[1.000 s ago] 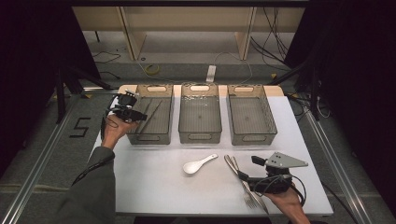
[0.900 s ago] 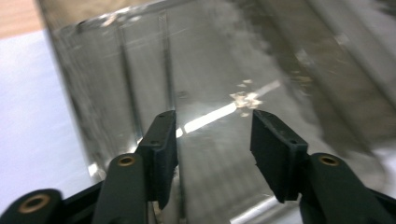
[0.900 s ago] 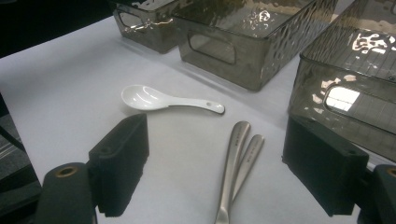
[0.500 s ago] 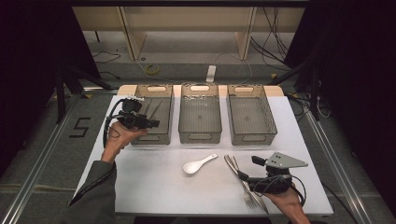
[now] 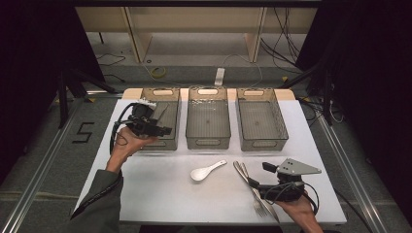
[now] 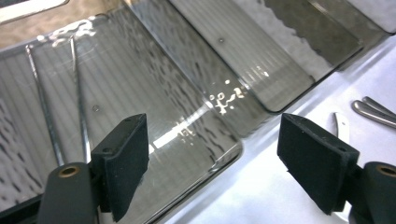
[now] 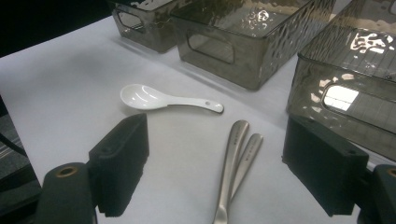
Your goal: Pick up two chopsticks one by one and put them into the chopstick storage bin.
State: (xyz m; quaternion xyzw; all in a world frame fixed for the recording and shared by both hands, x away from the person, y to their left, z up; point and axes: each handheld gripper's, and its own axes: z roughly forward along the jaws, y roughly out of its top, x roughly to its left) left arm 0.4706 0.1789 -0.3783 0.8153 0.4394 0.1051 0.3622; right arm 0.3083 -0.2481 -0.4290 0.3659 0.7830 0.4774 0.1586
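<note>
**Chopsticks in the left bin; spoon and forks wait on the surface**

The work looks like sorting cutlery into three smoked-clear plastic bins standing in a row. Taking the middle bin [image 5: 208, 118] as the landmark: the left bin [image 5: 167, 127] beside it already holds a pair of thin metal chopsticks [image 6: 63, 100], lying lengthwise on its ribbed floor. The left gripper [image 5: 163, 130] hangs over the near end of that left bin; its jaws have just been opening and now stand wide apart with nothing between the pads. I judge this the end of a drop-off, the chopsticks delivered and let go.

In front of the middle bin, on the white surface [image 5: 160, 189], lies a white ceramic soup spoon [image 5: 206, 171], bowl toward the person. Just to the right of it, still nearer the person than the middle bin, lie two steel forks [image 5: 252, 187] side by side, handles pointing toward the bins. The right gripper [image 5: 256, 185] sits low right at the forks, jaws spread wide on either side of the handles, pads not pressing on them.

The next move probably falls to the right gripper: close on one fork handle without dragging its twin, lift, and carry it to a bin, likely the empty right bin [image 5: 260, 119] beside the landmark. The left gripper should clear the bin rim before it goes for the spoon.
</note>
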